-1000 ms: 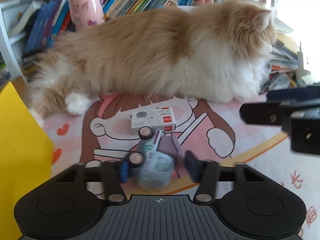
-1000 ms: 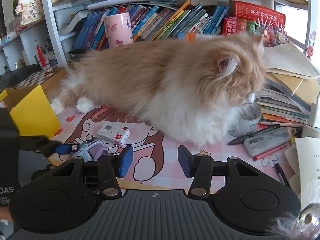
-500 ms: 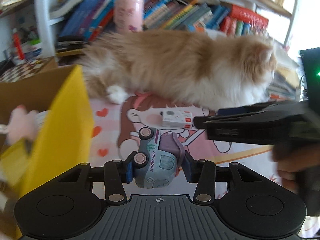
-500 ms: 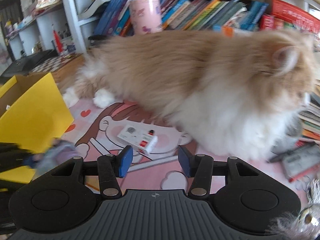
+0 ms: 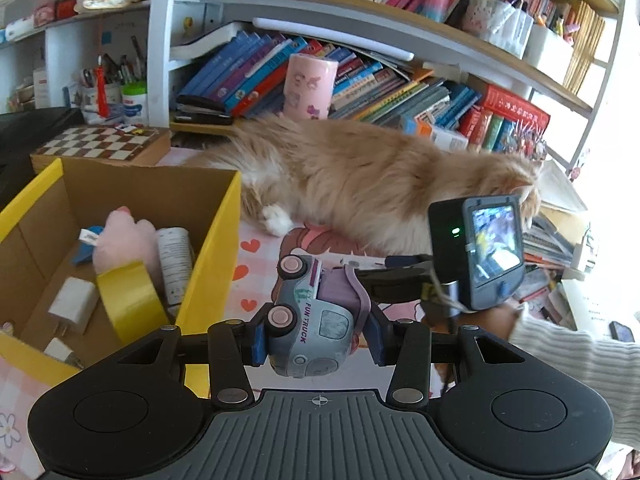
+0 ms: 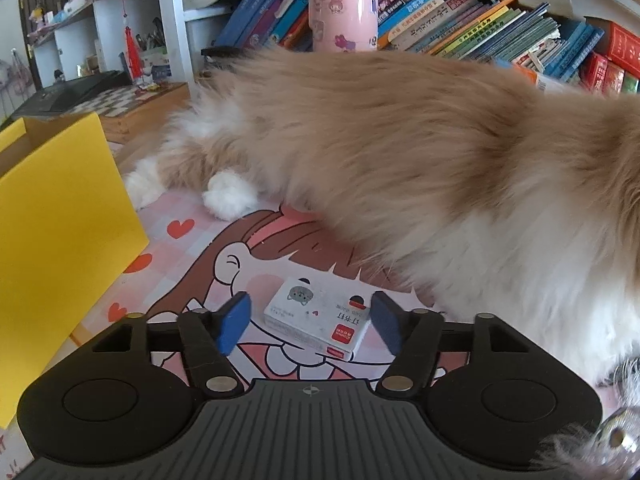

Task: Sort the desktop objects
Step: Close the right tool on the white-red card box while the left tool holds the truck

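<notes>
Lifted toy truck (image 5: 316, 316) now hangs beside yellow box (image 5: 208, 264) rim.

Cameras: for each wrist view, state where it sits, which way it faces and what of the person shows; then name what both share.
Left wrist: on the left gripper, facing the cat and yellow box; toy truck clamped; right gripper, sleeve visible.
Right wrist: on the right gripper, low over the staple box.
Shared: cat, yellow box, pink cup.

A box (image 5: 208, 240) stood at the left on the mat (image 6: 188, 256), with a tape roll (image 5: 128, 300) and charger (image 5: 72, 308) inside. The cat (image 5: 360, 184) lay behind a small carton (image 6: 316, 322), and books (image 5: 380, 92) lined the shelf behind the cat.
</notes>
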A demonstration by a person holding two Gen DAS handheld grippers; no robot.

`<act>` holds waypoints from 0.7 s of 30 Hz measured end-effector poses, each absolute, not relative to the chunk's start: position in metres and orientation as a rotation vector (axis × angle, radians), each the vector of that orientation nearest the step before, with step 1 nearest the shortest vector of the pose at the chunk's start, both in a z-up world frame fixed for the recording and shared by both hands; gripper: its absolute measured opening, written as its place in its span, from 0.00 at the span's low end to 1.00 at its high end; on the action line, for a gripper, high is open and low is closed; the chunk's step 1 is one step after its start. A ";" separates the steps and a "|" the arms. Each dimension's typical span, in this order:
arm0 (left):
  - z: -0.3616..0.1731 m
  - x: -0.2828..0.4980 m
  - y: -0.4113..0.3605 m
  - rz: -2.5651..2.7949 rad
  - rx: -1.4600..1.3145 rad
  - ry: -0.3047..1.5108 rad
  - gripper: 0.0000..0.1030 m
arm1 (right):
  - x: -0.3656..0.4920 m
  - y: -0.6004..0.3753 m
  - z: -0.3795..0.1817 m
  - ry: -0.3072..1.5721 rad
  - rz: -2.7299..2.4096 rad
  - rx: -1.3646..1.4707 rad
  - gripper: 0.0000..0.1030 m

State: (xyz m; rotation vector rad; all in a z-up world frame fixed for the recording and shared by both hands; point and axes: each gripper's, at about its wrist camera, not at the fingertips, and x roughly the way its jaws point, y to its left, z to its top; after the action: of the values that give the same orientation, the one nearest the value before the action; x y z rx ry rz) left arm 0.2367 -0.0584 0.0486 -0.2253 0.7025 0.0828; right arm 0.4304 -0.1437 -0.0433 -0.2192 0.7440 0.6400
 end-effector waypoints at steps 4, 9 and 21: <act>0.054 0.230 -0.059 0.091 -0.224 0.691 0.44 | 0.433 -0.142 -0.053 0.774 0.605 -0.205 0.64; 0.059 0.224 -0.060 0.096 -0.225 0.678 0.44 | 0.429 -0.141 -0.055 0.745 0.587 -0.216 0.55; 0.060 0.213 -0.068 0.083 -0.222 0.673 0.44 | 0.409 -0.155 -0.036 0.740 0.618 -0.205 0.55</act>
State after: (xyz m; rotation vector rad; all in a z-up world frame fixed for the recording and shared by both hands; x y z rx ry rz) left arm 0.2135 -0.0675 0.0603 -0.2217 0.6729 0.0834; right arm 0.4095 -0.1551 -0.0362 -0.2048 0.7397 0.6181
